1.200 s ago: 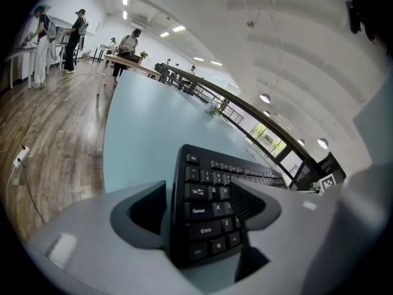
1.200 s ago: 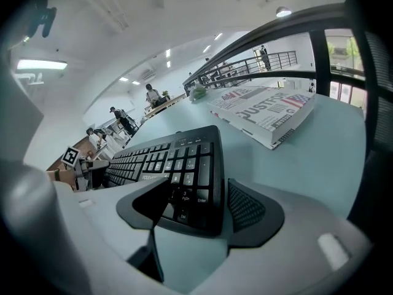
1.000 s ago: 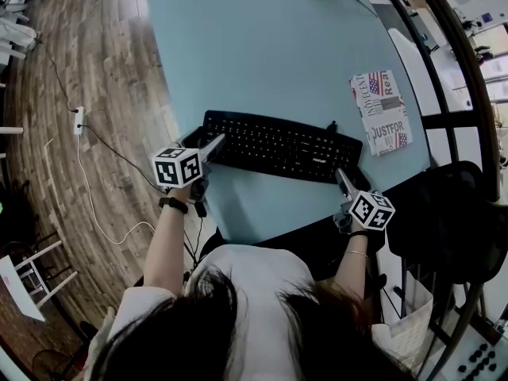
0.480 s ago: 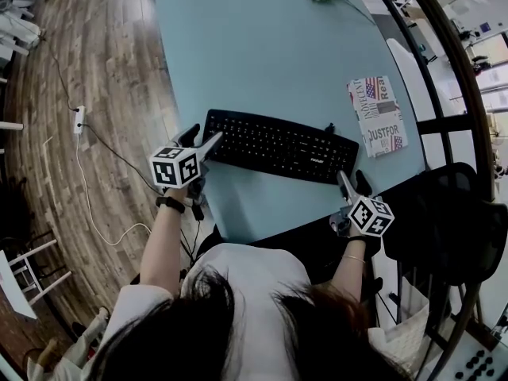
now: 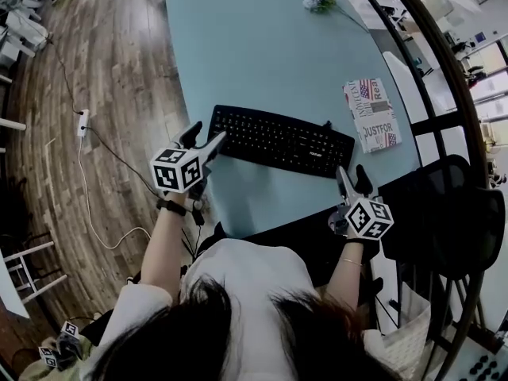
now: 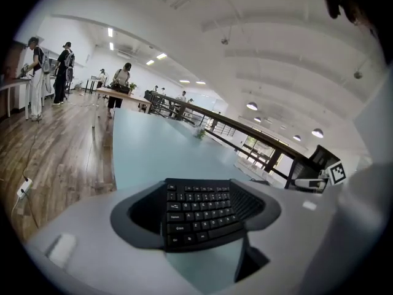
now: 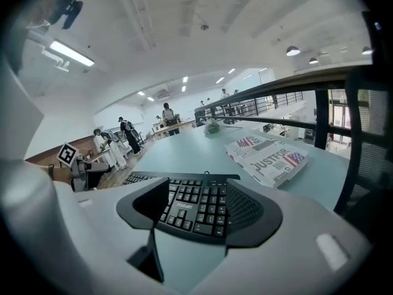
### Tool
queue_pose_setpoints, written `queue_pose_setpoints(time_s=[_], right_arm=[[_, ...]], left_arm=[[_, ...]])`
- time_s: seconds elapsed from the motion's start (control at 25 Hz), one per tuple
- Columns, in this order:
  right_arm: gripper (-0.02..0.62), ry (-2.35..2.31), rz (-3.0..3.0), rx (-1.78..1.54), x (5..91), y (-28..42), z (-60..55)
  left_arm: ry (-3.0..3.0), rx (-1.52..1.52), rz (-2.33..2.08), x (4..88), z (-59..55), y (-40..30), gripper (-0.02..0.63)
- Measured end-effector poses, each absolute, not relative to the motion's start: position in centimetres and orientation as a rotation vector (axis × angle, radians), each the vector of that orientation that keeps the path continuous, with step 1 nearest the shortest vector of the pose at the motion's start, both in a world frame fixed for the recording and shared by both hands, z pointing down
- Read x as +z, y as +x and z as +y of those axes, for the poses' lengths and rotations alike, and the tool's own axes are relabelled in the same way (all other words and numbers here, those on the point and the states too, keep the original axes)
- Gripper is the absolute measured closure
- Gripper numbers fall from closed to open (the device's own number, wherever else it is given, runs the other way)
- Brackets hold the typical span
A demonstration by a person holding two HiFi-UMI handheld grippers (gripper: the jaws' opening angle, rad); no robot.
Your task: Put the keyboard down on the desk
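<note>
The keyboard [image 5: 279, 141] lies flat on the desk [image 5: 254, 46], close to the tabletop's near edge, its left end by the left edge. Both grippers are off it. The left gripper [image 5: 205, 137] has its jaws spread wide, with the keyboard's left end just ahead of the tips. The right gripper [image 5: 351, 176] is spread too, hanging at the near edge just short of the right end. The set-down looks done.

The likely trouble is a stray nudge. The left jaw tips sit so near the keyboard's corner that a careless pull-back could catch it. The tabletop is smooth and pale blue-green, probably slick, so a light plastic board could skate toward the near edge and tip off. The short cable stub at its back edge offers no hold that I can see.

The keyboard is a low, matt black plastic slab with rows of small raised keys. Toward the right edge lies a thin paper booklet [image 5: 371, 115], printed with stars, stripes and bold lettering. The floor is striped wood planking
</note>
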State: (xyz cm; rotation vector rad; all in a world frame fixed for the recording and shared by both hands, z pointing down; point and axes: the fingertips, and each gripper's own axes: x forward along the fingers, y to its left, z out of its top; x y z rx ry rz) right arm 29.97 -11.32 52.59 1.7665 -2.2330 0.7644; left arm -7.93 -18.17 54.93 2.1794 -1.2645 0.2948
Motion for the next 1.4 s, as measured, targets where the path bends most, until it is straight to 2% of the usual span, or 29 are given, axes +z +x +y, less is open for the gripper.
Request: queue_pose_setpoints(time_s=[0.76,0.88,1.16,1.4], right_arm=[[0.330,1.669,-2.499,0.326,41.0,23.5,-7.1],[0.386,1.674,-2.514,0.269,40.1,22.9,-6.4],[0.508,1.718,-2.537,0.236,39.0,22.1,-5.4],[0.565,1.699,-2.545,0.243,39.1,21.6,-5.5]], left_arm=[[2.451,0.158,-1.289,44.3,-12.2,-6.0,0.266],[2.502,0.148,-1.281,43.0,-11.4,-5.4,0.307],[2.570,0.137,-1.229,41.5,-9.6,-4.0,0.472],[2.546,0.094,-1.241,41.9,-8.9,-4.4,0.522]])
